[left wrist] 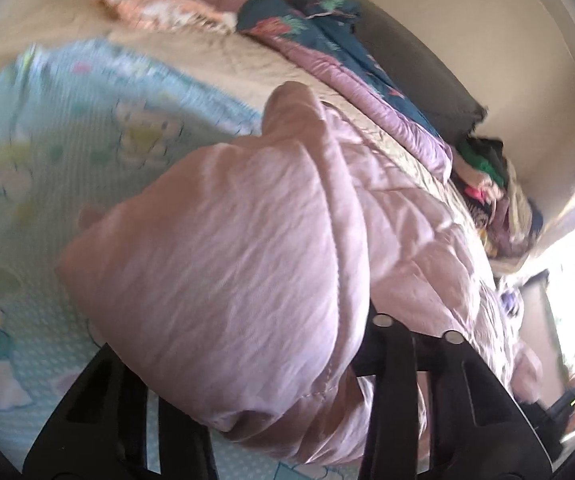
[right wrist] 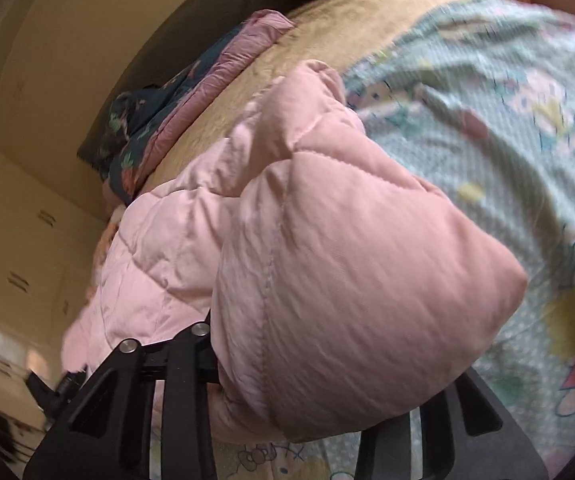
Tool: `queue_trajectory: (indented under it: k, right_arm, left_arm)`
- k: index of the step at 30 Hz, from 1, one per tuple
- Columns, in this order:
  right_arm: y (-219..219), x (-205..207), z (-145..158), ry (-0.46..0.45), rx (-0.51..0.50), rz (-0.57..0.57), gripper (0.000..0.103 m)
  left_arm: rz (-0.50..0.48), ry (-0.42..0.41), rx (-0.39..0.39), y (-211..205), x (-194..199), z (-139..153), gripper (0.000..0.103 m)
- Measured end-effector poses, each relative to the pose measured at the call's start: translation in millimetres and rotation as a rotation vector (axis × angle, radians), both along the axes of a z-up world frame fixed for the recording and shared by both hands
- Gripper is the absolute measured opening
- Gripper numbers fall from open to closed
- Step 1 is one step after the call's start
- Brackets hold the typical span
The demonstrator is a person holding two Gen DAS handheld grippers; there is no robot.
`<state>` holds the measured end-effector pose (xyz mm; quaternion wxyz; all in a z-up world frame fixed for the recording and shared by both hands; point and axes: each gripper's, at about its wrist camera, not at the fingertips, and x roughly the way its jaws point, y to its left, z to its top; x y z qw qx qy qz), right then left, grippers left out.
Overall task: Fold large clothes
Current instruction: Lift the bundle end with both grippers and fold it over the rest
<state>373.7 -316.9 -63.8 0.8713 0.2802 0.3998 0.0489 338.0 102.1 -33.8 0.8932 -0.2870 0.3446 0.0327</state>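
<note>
A pink quilted puffer jacket (left wrist: 239,240) lies bunched on the bed, and a thick fold of it bulges up between the black fingers (left wrist: 395,364) of my left gripper (left wrist: 247,384), which is shut on it. In the right wrist view another puffy fold of the same jacket (right wrist: 347,264) fills my right gripper (right wrist: 307,396), also shut on it, with the fingers (right wrist: 167,368) on either side. The padding hides both sets of fingertips. The rest of the jacket trails off towards the bed's edge.
Under the jacket lie a light blue cartoon-print sheet (left wrist: 67,152) and a beige quilted cover (left wrist: 223,60). A dark floral and mauve duvet (left wrist: 327,40) lies along the wall side. A heap of mixed clothes (left wrist: 491,184) sits at the bed's far end.
</note>
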Motion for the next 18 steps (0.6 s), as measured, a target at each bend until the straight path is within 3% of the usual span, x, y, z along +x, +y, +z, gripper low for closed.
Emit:
queue_trajectory:
  k: [7, 12, 18]
  right_arm:
    - [41, -39, 62, -0.137, -0.267, 0.119, 0.026]
    - [50, -67, 76, -0.154, -0.335, 0.155, 0.026]
    - [44, -100, 72, -0.139, -0.333, 0.158, 0.026]
  left_arm:
    - [-0.071, -0.049, 0.160, -18, -29, 43, 0.026]
    - [-0.108, -0.051, 0.205, -23, -53, 53, 0.026]
    - [-0.134, -0.037, 0.235, -25, -88, 48, 0.026]
